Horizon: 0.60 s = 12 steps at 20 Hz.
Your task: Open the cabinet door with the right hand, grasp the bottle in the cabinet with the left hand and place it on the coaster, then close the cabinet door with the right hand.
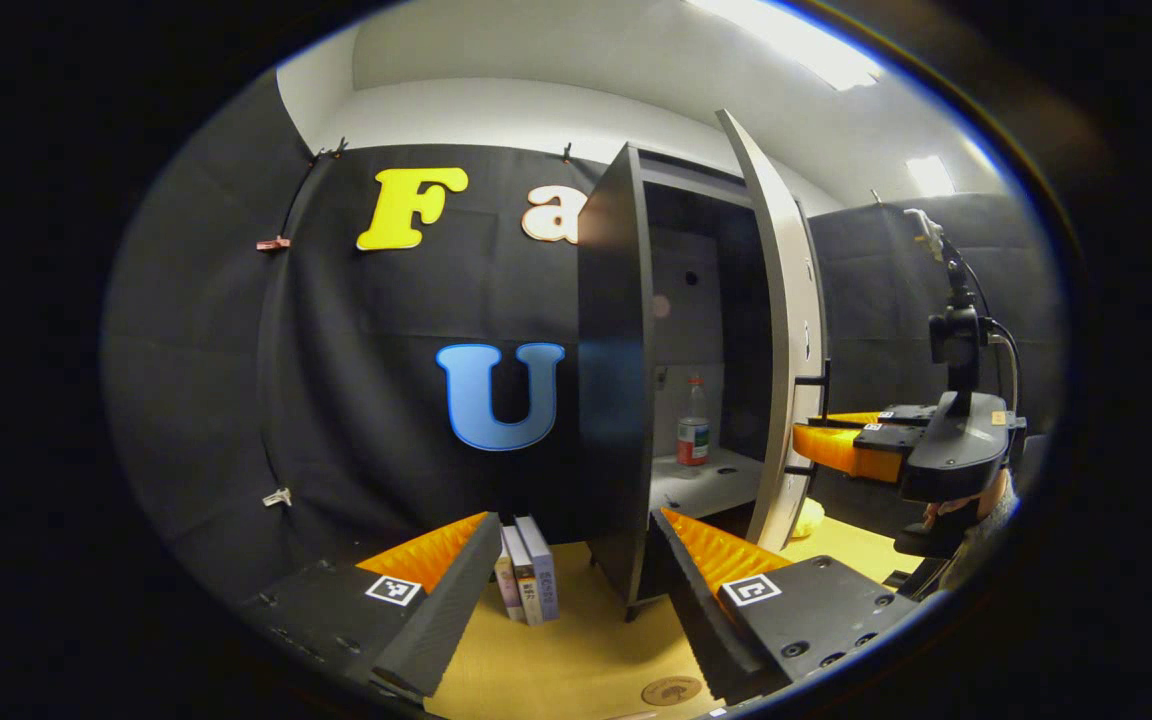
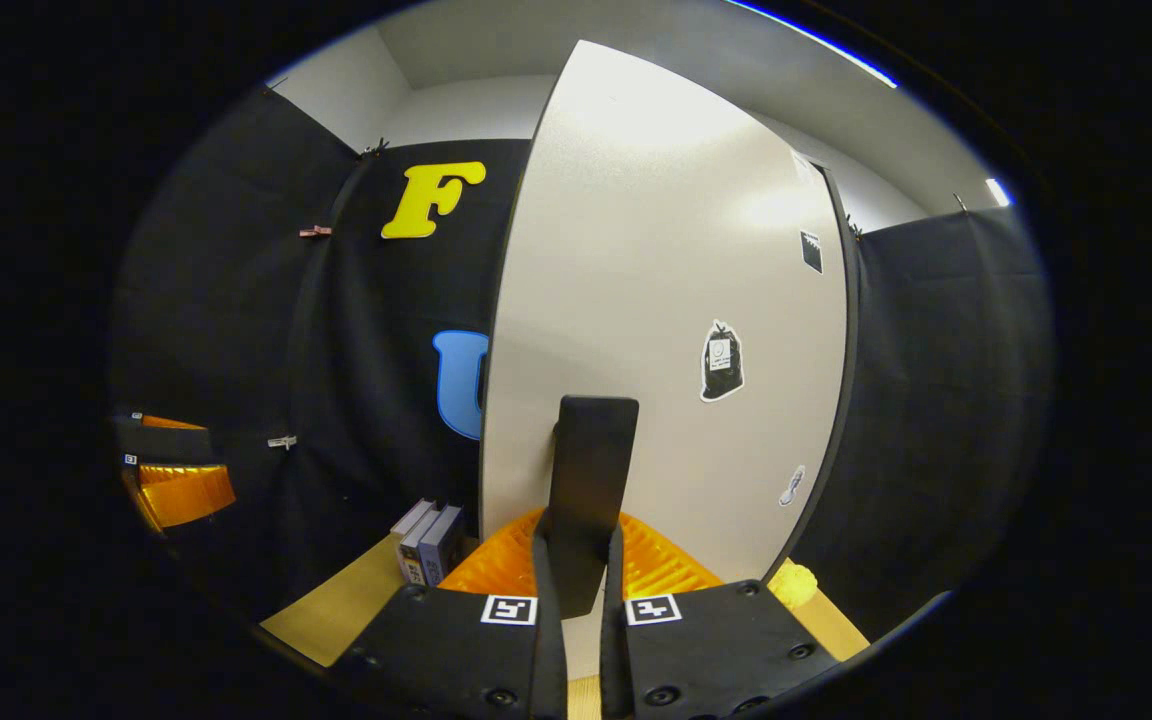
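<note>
A tall dark cabinet (image 1: 616, 380) stands on the wooden table with its pale door (image 1: 784, 330) swung partly open. Inside, on a grey shelf, a clear bottle (image 1: 693, 428) with a red label stands upright. My left gripper (image 1: 576, 570) is open, low in front of the cabinet, well short of the bottle. A round wooden coaster (image 1: 671, 690) lies on the table just below it. My right gripper (image 2: 581, 560) is shut on the door's black handle (image 2: 591, 480), and it also appears at the door's edge (image 1: 836, 440) in the left gripper view.
Several books (image 1: 526, 570) stand upright on the table left of the cabinet, also seen as books (image 2: 426, 545) in the right gripper view. A yellow object (image 2: 794, 583) lies at the door's foot. Stickers mark the door face (image 2: 722, 360).
</note>
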Tool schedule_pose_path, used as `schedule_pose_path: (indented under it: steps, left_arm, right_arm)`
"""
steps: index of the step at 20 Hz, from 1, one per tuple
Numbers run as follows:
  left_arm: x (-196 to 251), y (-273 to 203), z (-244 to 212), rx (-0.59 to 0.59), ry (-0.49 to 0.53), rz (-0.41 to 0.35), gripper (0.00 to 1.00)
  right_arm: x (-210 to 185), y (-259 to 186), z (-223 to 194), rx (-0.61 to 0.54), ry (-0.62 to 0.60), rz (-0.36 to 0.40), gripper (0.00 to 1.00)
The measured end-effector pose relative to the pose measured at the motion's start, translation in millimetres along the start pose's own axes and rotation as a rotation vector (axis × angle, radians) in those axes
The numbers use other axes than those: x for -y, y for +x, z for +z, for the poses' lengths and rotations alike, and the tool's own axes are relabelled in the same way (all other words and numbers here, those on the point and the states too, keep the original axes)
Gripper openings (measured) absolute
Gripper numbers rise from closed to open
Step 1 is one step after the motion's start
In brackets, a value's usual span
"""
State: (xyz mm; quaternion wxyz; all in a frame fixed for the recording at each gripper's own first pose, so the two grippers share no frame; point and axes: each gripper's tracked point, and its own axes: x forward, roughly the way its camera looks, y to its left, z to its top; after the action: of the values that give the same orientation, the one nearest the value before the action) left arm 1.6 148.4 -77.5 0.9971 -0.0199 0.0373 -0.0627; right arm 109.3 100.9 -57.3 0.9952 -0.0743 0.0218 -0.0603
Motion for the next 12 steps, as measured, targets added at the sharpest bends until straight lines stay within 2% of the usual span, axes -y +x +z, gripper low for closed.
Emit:
schedule_pose_path:
  steps: [12]
  left_arm:
    - [101.7, 45.7, 6.0, 0.018, 0.006, -0.199, 0.93]
  right_arm:
    - [66.4, -71.0, -7.1, -0.027, -0.002, -0.028, 0.17]
